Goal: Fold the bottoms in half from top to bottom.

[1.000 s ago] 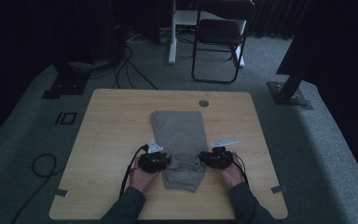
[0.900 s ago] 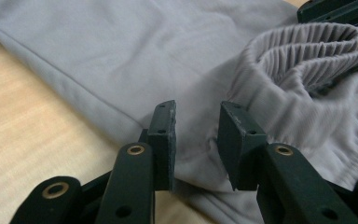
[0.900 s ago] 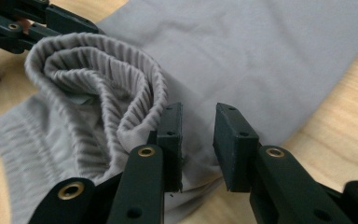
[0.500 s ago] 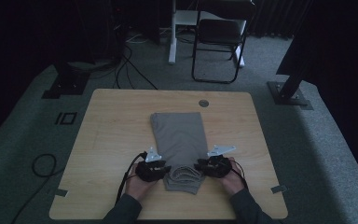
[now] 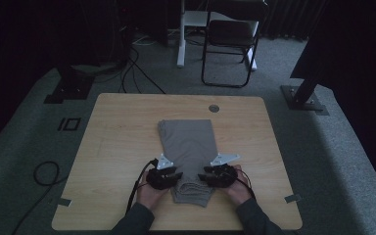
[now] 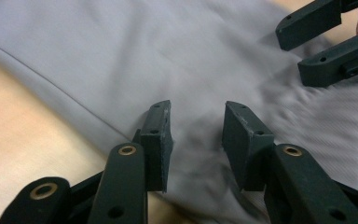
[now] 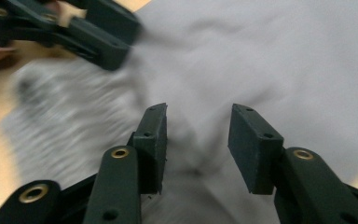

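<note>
A grey folded garment [image 5: 188, 144] lies lengthwise in the middle of the wooden table [image 5: 117, 142]. Its ribbed end [image 5: 192, 190] is bunched near the front edge. My left gripper [image 5: 177, 176] sits at that end's left side and my right gripper [image 5: 201, 177] at its right, their tips facing each other. In the left gripper view the left gripper [image 6: 196, 109] stands open over the garment [image 6: 121, 56]. The right gripper [image 7: 196, 109] is open above the garment [image 7: 284, 56] too. Both have just been opening; cloth lies under the gaps, and the pads are not pressing it.
A round cable hole [image 5: 214, 108] sits near the table's far edge. Behind the table stand a black chair [image 5: 230, 39] and a white desk leg [image 5: 181, 34]. Cables [image 5: 44, 171] lie on the floor at left. Metal stand bases [image 5: 303, 98] flank the table.
Both hands have drawn a little toward the table's front edge. The garment's near end now looks more bunched between the two grippers.
</note>
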The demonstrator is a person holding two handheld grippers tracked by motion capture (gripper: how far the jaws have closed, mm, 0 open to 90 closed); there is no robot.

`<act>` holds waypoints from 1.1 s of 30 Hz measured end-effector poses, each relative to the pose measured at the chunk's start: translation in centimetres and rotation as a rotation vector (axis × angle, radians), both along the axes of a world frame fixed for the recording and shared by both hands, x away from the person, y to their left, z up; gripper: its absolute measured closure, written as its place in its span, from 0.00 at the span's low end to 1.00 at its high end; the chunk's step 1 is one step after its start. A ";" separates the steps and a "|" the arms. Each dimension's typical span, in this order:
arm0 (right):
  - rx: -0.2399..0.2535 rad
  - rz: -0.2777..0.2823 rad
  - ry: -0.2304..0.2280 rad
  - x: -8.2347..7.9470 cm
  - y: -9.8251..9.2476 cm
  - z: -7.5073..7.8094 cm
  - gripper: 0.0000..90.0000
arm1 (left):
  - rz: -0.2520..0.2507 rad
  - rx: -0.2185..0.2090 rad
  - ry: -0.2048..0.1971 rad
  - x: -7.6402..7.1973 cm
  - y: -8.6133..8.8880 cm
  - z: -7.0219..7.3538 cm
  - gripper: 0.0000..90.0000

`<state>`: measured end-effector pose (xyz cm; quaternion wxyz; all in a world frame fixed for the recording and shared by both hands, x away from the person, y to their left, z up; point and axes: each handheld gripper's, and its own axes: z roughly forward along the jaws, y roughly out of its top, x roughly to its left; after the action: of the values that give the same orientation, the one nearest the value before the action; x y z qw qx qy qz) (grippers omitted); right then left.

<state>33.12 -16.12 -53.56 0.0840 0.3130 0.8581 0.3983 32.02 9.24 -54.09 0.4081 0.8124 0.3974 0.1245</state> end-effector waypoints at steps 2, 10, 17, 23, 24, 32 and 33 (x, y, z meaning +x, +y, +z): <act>-0.016 -0.041 -0.034 1.2 0.1 0.3 0.61 | 0.028 0.010 -0.026 1.3 0.0 0.5 0.69; -0.087 -0.201 -0.066 7.6 1.9 -0.6 0.55 | 0.157 0.089 -0.024 6.9 -0.4 -0.6 0.68; -0.092 -0.209 -0.061 8.0 2.1 -1.5 0.52 | 0.156 0.088 -0.029 6.4 0.0 -1.2 0.70; -0.079 -0.187 -0.064 6.2 1.8 -1.6 0.51 | 0.156 0.057 -0.014 4.4 0.4 -1.3 0.71; -0.080 -0.184 -0.064 5.8 1.8 -1.6 0.51 | 0.155 0.052 -0.013 4.0 0.4 -1.3 0.71; -0.083 -0.145 -0.057 2.6 1.5 -1.6 0.52 | 0.114 0.045 -0.012 0.0 0.8 -1.4 0.71; -0.080 -0.145 -0.056 2.2 1.4 -1.6 0.52 | 0.112 0.044 -0.017 -0.5 0.7 -1.4 0.71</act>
<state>35.35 -14.68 -55.14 0.1490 0.3596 0.8457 0.3650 31.54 9.96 -55.51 0.3858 0.7967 0.4359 0.1626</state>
